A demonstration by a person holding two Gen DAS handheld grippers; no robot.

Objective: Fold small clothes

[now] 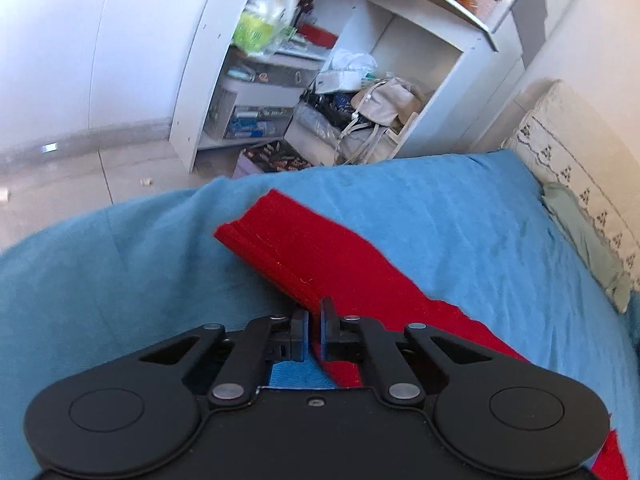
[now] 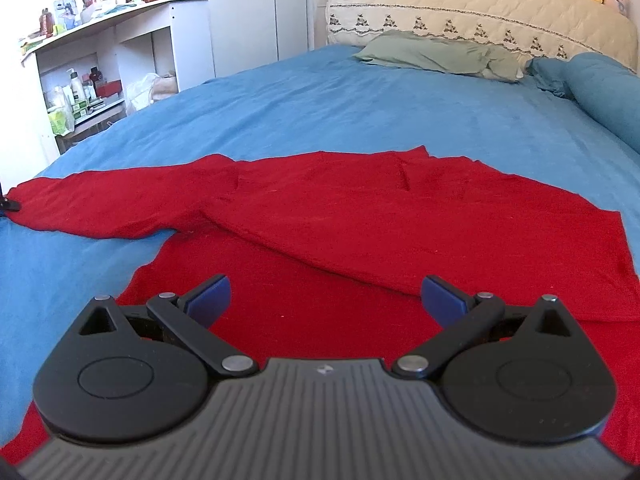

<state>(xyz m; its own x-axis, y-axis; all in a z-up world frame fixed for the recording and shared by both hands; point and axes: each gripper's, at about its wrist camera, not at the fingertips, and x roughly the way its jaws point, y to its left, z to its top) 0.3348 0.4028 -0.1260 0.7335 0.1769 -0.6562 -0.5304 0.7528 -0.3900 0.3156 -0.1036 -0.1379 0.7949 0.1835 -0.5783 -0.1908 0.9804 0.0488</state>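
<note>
A red long-sleeved garment (image 2: 360,216) lies spread on the blue bedsheet (image 2: 360,104), one sleeve folded across its body, the other stretched out to the left. My left gripper (image 1: 315,312) is shut on the red sleeve (image 1: 304,248) near its cuff, which extends ahead of the fingers. That gripper's tip shows at the far left edge of the right wrist view (image 2: 6,205). My right gripper (image 2: 324,296) is open and empty, hovering over the garment's lower body.
A white shelf unit (image 1: 304,80) crammed with bags and bottles stands beyond the bed edge. A green pillow (image 2: 436,54) and a rolled blue blanket (image 2: 600,92) lie by the quilted headboard (image 2: 460,4). Tiled floor (image 1: 80,176) lies left of the bed.
</note>
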